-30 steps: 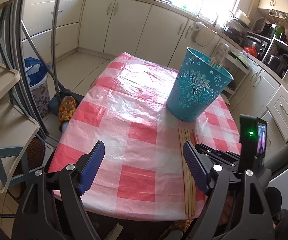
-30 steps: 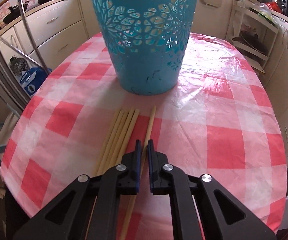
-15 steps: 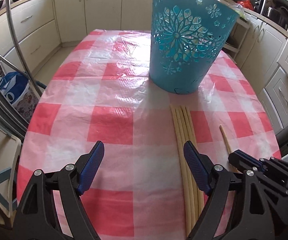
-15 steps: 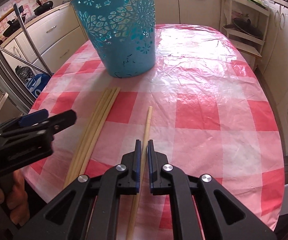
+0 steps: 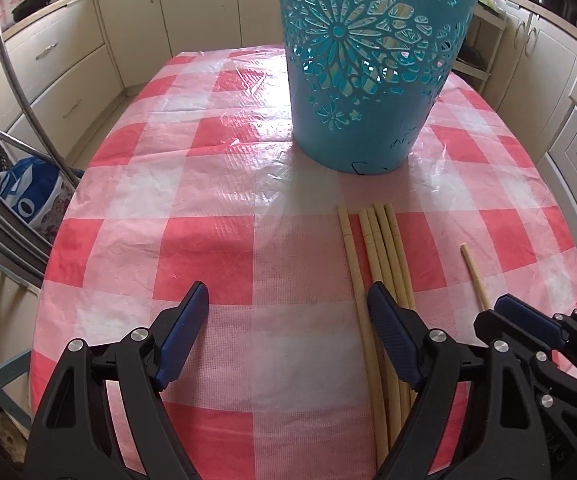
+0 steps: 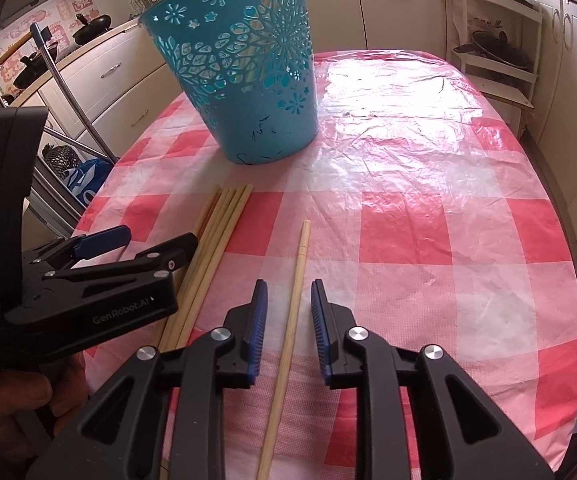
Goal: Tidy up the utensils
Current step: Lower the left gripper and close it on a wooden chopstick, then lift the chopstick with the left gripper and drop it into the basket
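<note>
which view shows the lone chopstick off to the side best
The right wrist view: the single chopstick runs nearly full length up the middle, lying between the opening pads of the right tool, untouched. In the left wrist view only its far end shows, near the right edge; the rest is hidden behind the right tool.

An oval table covered with a glossy red-and-white checked plastic tablecloth (image 5: 216, 240) carries everything. Toward its far half stands an upright turquoise plastic bucket with cut-out flower patterns (image 6: 248, 92), its base flat on the cloth. Just in front of the bucket lies a bundle of pale wooden chopsticks (image 5: 384, 248), side by side and touching, their tips pointing at the bucket and their other ends running to the near edge. To the right of the bundle, apart from it, a single pale wooden chopstick (image 6: 296, 280) lies alone on the cloth, roughly parallel.
</note>
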Action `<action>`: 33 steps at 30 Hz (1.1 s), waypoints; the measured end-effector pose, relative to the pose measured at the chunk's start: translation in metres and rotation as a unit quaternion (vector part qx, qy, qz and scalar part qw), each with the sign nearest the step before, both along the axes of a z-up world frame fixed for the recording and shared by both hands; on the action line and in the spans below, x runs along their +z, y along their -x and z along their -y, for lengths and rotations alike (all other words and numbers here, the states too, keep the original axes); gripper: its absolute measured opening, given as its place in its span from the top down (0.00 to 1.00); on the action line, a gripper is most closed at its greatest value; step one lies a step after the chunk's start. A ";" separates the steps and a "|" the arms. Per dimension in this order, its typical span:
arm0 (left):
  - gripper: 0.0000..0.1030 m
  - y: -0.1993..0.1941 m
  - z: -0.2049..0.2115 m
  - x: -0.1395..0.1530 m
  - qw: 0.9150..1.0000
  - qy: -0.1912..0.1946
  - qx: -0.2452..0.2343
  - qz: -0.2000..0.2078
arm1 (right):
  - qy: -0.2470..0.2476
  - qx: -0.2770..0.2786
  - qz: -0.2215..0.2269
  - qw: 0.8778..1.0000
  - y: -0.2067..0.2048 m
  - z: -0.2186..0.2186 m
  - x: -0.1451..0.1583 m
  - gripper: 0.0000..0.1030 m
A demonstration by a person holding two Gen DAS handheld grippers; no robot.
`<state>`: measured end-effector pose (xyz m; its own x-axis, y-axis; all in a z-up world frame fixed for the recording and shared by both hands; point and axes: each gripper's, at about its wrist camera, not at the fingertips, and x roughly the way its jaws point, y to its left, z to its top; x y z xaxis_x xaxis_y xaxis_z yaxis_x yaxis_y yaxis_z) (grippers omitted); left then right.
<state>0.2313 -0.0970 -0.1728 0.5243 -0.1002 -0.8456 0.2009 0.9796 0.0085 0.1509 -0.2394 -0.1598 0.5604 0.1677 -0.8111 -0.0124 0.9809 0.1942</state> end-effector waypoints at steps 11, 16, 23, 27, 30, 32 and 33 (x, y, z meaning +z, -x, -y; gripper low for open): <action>0.83 -0.001 0.017 0.007 0.998 -0.002 -0.059 -0.007 | 0.039 0.000 0.004 0.999 -0.006 -0.004 0.000 0.78; 0.96 0.004 0.013 0.011 0.995 0.029 -0.085 -0.045 | 0.036 0.000 0.005 0.999 -0.005 -0.003 0.000 0.77; 0.96 0.016 -0.038 0.101 0.976 0.203 -0.082 0.003 | 0.026 -0.001 0.006 1.000 -0.004 -0.003 0.000 0.71; 0.96 0.011 -0.047 0.171 0.955 0.250 -0.084 0.132 | 0.029 0.001 0.008 1.000 -0.004 -0.006 0.000 0.67; 0.96 -0.008 -0.038 0.203 0.940 0.266 -0.078 0.200 | 0.027 0.002 0.009 1.000 -0.004 -0.005 0.000 0.67; 0.96 -0.030 -0.023 0.217 0.933 0.260 -0.070 0.239 | 0.024 0.002 0.010 1.000 -0.003 -0.005 0.000 0.67; 0.96 -0.039 -0.019 0.222 0.930 0.257 -0.066 0.253 | 0.024 0.002 0.011 1.000 -0.003 -0.005 0.000 0.67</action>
<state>0.2706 -0.0785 0.0495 0.7972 -0.5146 -0.3156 0.4172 0.8475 -0.3281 0.1541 -0.2345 -0.1600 0.5768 0.1320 -0.8061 -0.0204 0.9889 0.1474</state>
